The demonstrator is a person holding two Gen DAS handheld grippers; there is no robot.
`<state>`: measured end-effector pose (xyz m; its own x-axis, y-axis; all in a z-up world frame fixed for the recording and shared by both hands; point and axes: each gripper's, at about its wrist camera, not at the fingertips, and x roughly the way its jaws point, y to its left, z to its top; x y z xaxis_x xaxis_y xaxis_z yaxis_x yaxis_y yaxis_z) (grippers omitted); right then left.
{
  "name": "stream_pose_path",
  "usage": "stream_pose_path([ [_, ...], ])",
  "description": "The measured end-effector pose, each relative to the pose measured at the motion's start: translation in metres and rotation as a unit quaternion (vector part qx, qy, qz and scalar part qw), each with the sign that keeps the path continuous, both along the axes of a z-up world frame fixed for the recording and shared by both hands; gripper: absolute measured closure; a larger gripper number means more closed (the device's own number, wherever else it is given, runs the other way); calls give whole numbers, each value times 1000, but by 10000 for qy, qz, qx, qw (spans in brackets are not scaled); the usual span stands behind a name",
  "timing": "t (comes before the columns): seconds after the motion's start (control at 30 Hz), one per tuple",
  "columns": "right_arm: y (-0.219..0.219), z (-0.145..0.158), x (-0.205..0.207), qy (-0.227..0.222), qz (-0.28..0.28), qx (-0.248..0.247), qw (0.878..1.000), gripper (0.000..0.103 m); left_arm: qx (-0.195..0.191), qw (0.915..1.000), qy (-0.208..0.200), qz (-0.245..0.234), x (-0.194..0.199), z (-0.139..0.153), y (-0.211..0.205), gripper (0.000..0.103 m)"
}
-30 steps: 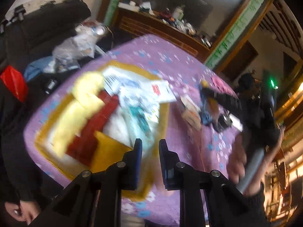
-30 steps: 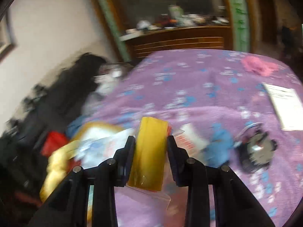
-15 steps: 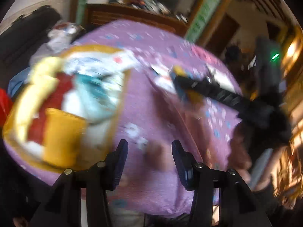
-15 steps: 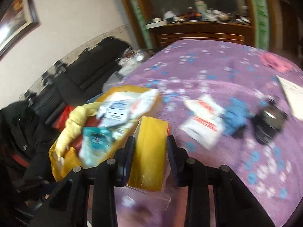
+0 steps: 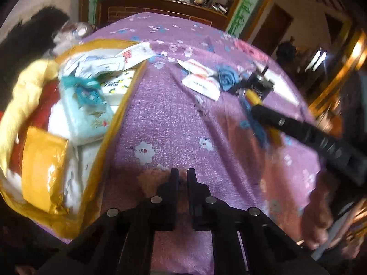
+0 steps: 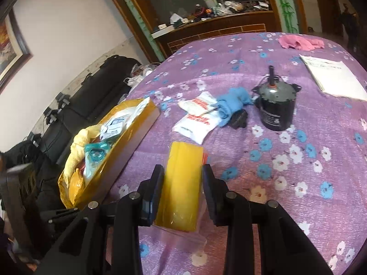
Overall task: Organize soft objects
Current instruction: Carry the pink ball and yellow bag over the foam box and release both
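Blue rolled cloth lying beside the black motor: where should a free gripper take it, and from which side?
Grip the blue rolled cloth across its bunched middle, coming from above with the fingers set crosswise to the roll. It lies flat on the white printed plastic bag, with the black cylindrical motor close on its right, so a side approach looks crowded. The left gripper is free.

Glossy yellow plastic packet (image 6: pixel 182 183); matt woven purple tablecloth (image 6: pixel 298 206); crumpled blue cloth (image 6: pixel 232 103).
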<state>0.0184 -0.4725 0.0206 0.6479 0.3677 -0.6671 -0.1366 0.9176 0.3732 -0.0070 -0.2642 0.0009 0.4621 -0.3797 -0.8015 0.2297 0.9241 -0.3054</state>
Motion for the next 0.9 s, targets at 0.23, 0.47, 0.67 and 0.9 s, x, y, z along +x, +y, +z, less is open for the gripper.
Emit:
stream_pose_path([
  [0.23, 8, -9, -2, 85, 150, 106, 9998, 70, 248, 9995, -94, -146, -8, 0, -11, 48],
  [0.47, 3, -16, -4, 222, 104, 193, 9995, 70, 1385, 9892, -447, 174, -4, -8, -24, 67],
  [0.67, 8, -15, -7, 203, 157, 226, 9994, 69, 1150, 9913, -577, 295, -7, -4, -8, 83],
  [0.9, 33, 1, -12, 7, 552, 266, 9981, 69, -168, 9959, -638, 617, -18, 49, 42, 83],
])
